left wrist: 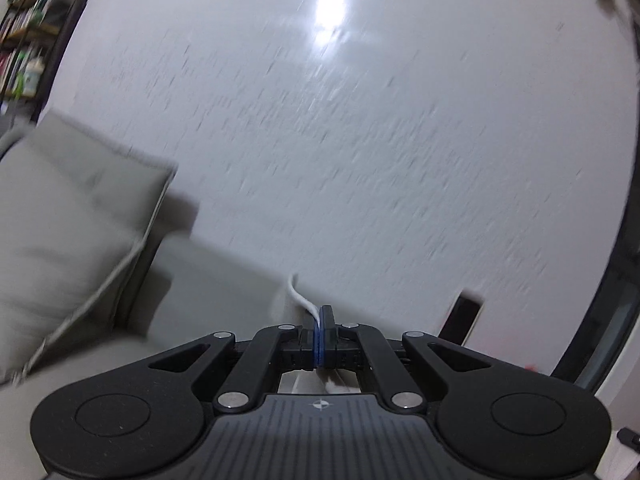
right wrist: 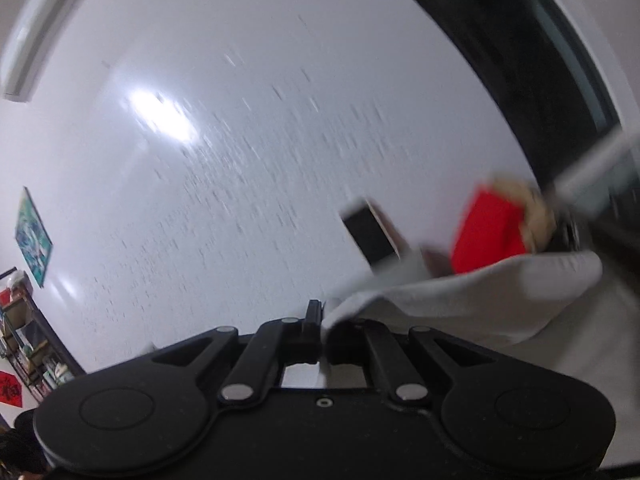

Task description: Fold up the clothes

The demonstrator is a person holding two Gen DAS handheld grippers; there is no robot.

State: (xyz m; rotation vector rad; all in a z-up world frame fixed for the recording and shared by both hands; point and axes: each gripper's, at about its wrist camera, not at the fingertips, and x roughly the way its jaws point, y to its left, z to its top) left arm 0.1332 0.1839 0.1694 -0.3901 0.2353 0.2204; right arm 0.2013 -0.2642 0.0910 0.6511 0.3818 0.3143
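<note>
Both views are blurred and tilted up at a white wall. My left gripper (left wrist: 321, 314) is shut on a thin white edge of the garment (left wrist: 298, 294), which curls up from between the blue pads; more white cloth shows through the gap below the fingers. My right gripper (right wrist: 322, 318) is shut on the pale white garment (right wrist: 460, 304). That cloth drapes rightward over the right finger and hides it, spreading toward the frame's right edge. Most of the garment hangs out of sight below both grippers.
A grey sofa with a cushion (left wrist: 68, 216) fills the left of the left wrist view. A dark rectangular object (right wrist: 370, 234) and a red item (right wrist: 488, 236) sit ahead on the right. Shelves (right wrist: 28, 344) stand at far left, with a dark window frame (right wrist: 520, 60) on the right.
</note>
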